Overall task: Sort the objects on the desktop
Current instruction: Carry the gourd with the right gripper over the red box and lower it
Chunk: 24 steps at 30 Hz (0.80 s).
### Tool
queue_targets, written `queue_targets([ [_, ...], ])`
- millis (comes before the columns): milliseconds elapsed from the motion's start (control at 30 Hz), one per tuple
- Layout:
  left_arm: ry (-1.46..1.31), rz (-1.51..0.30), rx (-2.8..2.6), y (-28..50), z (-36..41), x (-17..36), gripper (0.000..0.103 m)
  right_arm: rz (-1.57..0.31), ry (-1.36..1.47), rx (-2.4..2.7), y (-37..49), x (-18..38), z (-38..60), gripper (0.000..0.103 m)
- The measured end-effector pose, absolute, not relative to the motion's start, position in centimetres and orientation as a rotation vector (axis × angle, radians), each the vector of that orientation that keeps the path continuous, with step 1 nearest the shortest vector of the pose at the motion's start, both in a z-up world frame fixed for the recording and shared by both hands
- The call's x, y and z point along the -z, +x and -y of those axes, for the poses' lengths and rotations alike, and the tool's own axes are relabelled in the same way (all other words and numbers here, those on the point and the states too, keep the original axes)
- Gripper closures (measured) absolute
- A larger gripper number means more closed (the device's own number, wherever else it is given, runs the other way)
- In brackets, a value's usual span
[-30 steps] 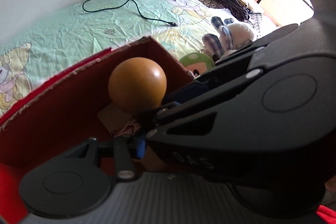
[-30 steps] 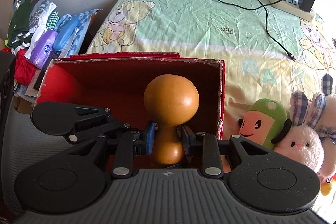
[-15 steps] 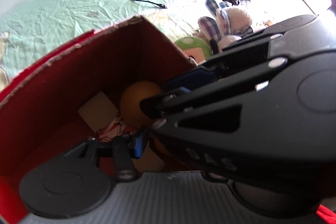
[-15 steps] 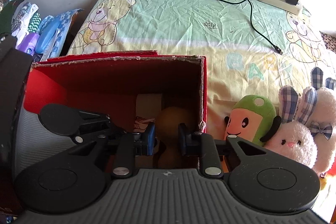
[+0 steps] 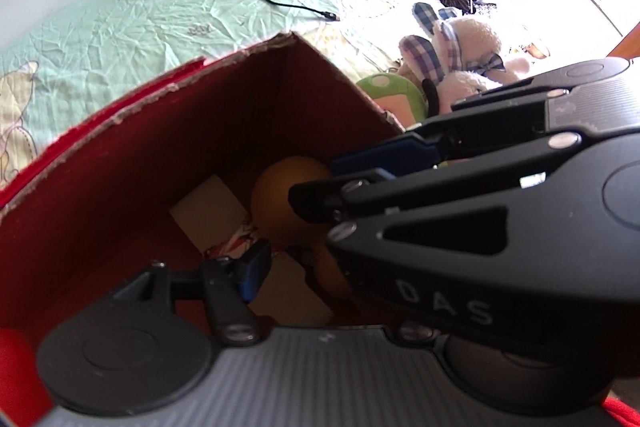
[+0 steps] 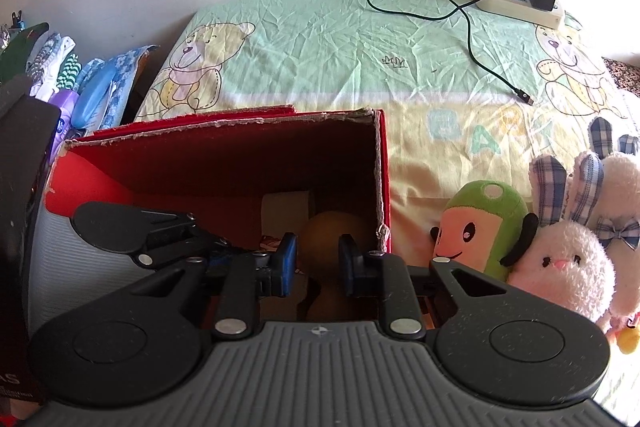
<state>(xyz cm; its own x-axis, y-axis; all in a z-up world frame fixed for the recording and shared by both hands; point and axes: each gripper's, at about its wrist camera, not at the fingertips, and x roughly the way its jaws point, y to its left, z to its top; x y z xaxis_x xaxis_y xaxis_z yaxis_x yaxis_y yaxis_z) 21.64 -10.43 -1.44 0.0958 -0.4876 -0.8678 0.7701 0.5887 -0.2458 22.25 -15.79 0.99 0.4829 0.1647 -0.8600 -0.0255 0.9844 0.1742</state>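
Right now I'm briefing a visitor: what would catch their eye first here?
The red box, open-topped on the bear-print sheet, with an orange wooden gourd lying inside near its right wall. The right gripper hangs open over it. Two plush toys sit just right of the box.

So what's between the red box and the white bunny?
A green plush toy sits between the box and the bunny, seen clearest from the right wrist.

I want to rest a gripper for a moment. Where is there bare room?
The sheet is bare between the red box and the wall, left of the black cable. Right of the box, the plush toys crowd it.
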Motion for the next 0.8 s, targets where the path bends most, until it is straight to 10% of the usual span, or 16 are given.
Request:
queue_targets([
  [800,0.389,-1.084,0.833,21.1,10.7,1.5,0.036,-0.958,0.171,-0.123,20.9,-0.9,16.5,0.089],
])
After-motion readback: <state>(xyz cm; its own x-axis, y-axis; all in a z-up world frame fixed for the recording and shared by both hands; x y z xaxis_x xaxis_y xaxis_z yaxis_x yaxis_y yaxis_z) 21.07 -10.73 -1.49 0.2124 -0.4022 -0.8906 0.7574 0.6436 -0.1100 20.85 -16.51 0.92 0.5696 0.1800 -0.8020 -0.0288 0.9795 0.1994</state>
